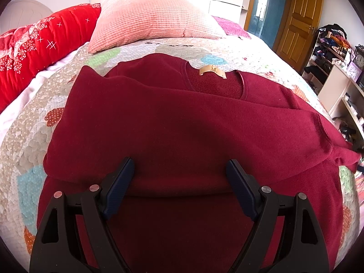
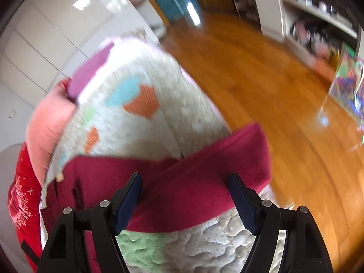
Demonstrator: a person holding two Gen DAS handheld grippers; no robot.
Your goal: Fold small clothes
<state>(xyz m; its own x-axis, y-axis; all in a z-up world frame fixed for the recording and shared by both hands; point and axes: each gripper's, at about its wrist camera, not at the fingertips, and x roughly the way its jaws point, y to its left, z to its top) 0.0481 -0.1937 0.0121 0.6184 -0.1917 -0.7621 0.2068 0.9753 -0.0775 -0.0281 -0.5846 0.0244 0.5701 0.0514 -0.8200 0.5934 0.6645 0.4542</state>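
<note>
Left wrist view is filled by a dark red top (image 1: 182, 122) that is spread flat on a patchwork quilt (image 1: 29, 136) on a bed. One sleeve (image 1: 261, 122) is seen folded across the chest, and its cuff end is seen hanging near the right edge of the bed. A small tan label (image 1: 212, 71) is sewn inside the neck; a dark mark is printed on it, but it is too small to be read. The left gripper (image 1: 179, 166) is held just above the lower part of the top, with its blue fingers (image 1: 118, 191) spread wide and nothing pinched between them. A pink pillow (image 1: 157, 20) is laid at the head of the bed, and a red blanket (image 1: 43, 43) with white patterns is bunched beside it. A wooden door (image 1: 298, 16) and shelves (image 1: 336, 63) with a clock (image 1: 360, 59) on them are seen at the far side; the clock face cannot be read. Right wrist view is blurred. The right gripper (image 2: 185, 179) is shown with its fingers (image 2: 243, 204) wide apart too, and the sleeve (image 2: 204, 173) is seen lying between them over the quilt (image 2: 159, 122); whether it is touched cannot be told. A wooden floor (image 2: 261, 79) is seen past the edge of the bed.
</note>
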